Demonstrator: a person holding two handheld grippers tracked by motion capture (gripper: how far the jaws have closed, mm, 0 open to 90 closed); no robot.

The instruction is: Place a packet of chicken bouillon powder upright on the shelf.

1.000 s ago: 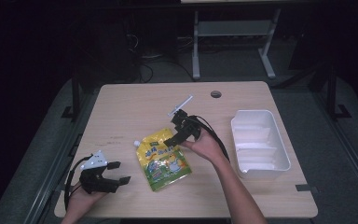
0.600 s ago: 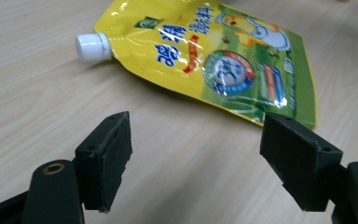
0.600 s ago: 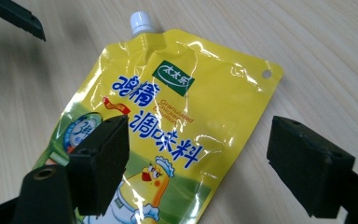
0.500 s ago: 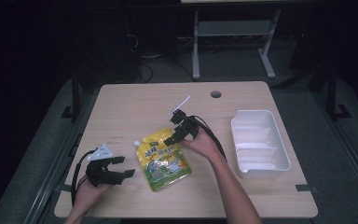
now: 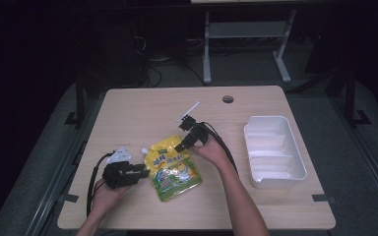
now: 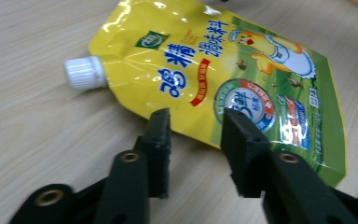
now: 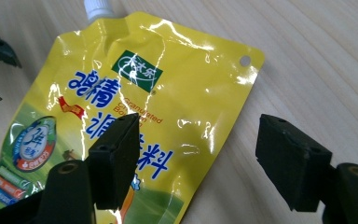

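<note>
Two grippers, left gripper (image 5: pixel 140 171) and right gripper (image 5: pixel 181 146), spread unclosed beside capped pouch (image 5: pixel 171 167); white bin (image 5: pixel 274 151) empty.

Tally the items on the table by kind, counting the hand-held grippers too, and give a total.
Yellow-and-green spouted pouch: 1
White plastic bin: 1
Hand-held grippers: 2, the left hand-held gripper and the right hand-held gripper, both with jaws apart at the pouch's edges
Total: 4
</note>
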